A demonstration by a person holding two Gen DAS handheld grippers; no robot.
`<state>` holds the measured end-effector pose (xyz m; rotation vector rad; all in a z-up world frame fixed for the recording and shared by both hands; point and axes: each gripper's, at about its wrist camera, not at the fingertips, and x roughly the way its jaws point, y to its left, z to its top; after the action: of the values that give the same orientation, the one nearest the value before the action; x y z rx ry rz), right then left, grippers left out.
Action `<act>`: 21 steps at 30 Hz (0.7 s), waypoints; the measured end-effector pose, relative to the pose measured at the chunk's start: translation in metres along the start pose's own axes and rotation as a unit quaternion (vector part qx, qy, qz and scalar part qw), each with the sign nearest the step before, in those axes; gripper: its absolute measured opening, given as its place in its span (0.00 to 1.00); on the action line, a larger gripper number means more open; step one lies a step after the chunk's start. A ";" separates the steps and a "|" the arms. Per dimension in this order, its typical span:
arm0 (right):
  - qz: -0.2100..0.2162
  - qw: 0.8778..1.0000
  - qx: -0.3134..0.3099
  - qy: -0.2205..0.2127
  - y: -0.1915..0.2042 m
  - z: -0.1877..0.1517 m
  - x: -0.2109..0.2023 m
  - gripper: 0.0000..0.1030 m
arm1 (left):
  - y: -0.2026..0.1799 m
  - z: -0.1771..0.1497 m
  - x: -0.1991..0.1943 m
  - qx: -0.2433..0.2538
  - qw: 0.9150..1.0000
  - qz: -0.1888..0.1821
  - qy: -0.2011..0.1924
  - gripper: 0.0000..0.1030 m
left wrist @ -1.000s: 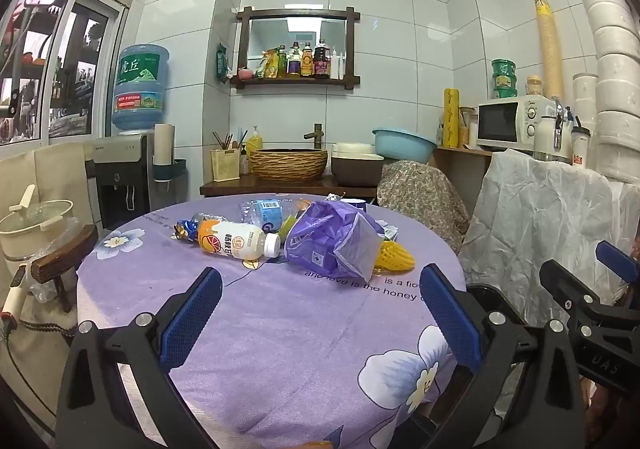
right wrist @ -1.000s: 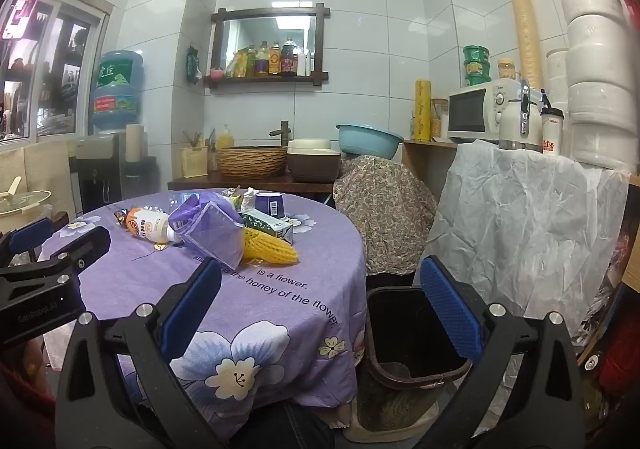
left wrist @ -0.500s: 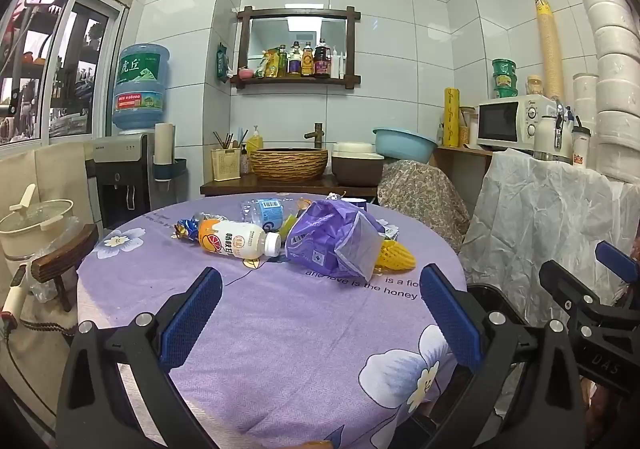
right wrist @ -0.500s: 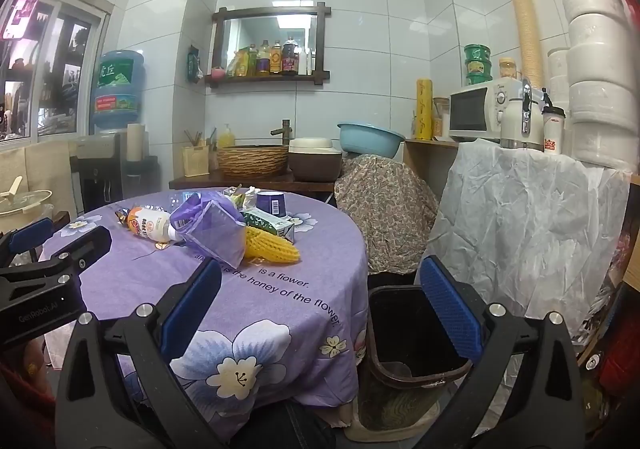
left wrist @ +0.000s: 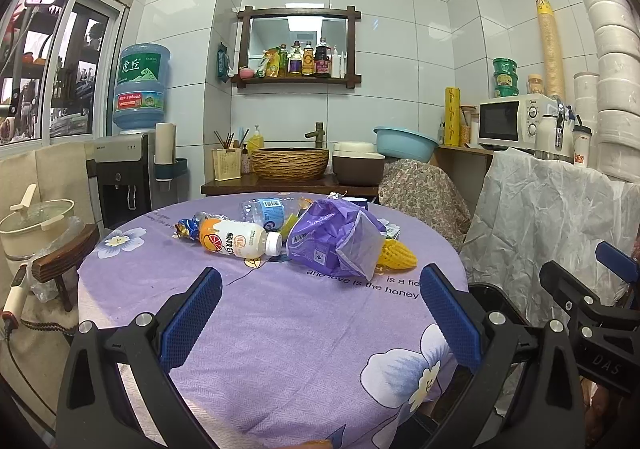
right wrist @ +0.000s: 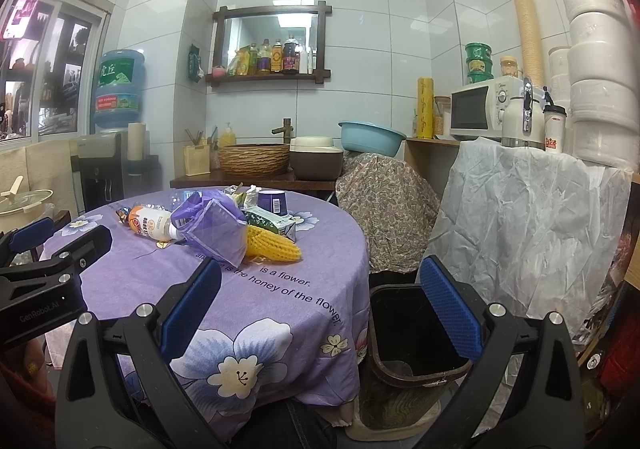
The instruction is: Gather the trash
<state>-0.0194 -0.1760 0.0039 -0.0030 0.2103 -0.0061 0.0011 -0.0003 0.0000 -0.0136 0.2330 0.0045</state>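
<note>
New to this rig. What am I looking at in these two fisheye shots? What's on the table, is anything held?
There is no robot here: a person holds a two-finger clamp in each hand, with a camera on each looking along the fingers. One picture is from the left hand-held gripper, the other from the right hand-held gripper; the blue pads at the bottom are their fingers. Both are open and hold nothing.

On the round table with its purple flowered cloth lies a pile of trash: an orange drink bottle on its side, a purple plastic bag, a yellow foam net, a clear water bottle, a small purple cup and a green carton. A dark trash bin stands on the floor right of the table.
</note>
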 end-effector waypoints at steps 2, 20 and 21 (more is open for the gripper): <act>0.000 1.000 0.000 0.000 0.000 0.000 0.000 0.96 | 0.000 0.000 0.000 -0.001 1.000 0.000 0.000 0.95; 0.000 1.000 0.000 0.001 -0.002 0.001 0.000 0.96 | 0.011 -0.005 -0.003 -0.001 1.000 0.001 -0.001 0.95; 0.000 1.000 0.000 0.001 -0.002 0.001 0.000 0.96 | 0.008 -0.006 0.001 0.000 1.000 0.001 -0.001 0.95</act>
<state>-0.0193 -0.1783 0.0048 -0.0032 0.2114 -0.0063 0.0010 0.0080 -0.0065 -0.0142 0.2301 0.0076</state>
